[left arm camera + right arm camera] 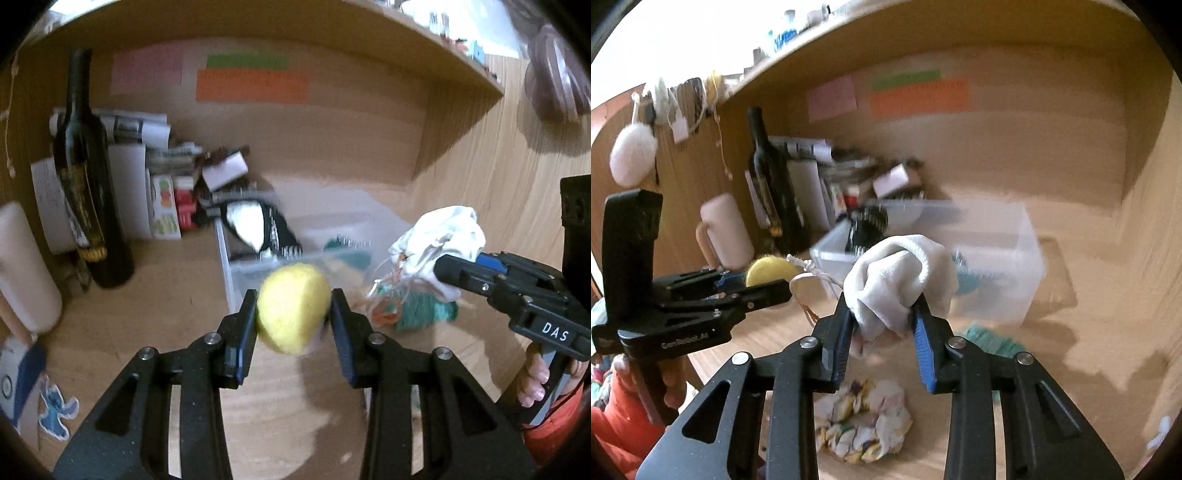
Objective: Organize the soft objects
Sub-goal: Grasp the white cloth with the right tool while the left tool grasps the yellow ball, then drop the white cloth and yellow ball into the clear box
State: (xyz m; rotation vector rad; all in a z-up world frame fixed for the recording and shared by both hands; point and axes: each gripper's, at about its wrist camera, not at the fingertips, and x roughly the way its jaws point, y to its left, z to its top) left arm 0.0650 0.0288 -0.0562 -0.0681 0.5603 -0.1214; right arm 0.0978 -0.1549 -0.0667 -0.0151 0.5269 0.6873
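Left gripper (293, 314) squeezes a yellow ball (292, 308) above the bench (177, 302). Right gripper (882, 314) pinches a white cloth (901, 280) near the clear box (1030, 258). A scrunchie (864, 424) lies below.

The left gripper (293, 314) is held level, its jaws pressed against a yellow ball (293, 308). The right gripper (882, 314) is clamped on a white cloth (901, 284), apparently lifted; motion blur obscures detail.
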